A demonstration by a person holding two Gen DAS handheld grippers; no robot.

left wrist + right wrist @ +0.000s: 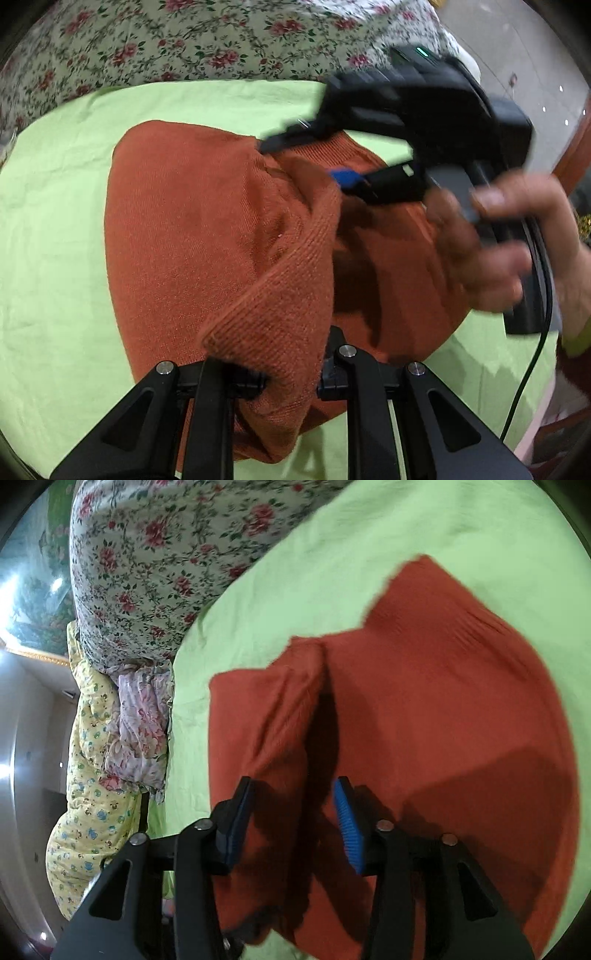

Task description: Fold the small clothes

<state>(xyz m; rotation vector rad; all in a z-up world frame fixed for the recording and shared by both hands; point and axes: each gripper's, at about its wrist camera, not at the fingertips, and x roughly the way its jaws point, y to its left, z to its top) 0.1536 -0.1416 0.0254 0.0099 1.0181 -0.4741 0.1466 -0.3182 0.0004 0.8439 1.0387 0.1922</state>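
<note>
Left wrist | left tool (291, 373) clenching sweater (207, 229) hem | right tool (291, 827) released (no readable labels)

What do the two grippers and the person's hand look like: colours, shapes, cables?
Both grippers are matte black with angular linkage arms and silver round pivot bolts. The right gripper has ribbed blue pads on its fingers. Seen from the left gripper, its boxy black body carries a small green light, and a black cable hangs below. The bare right hand shows a yellow-green cuff.
</note>
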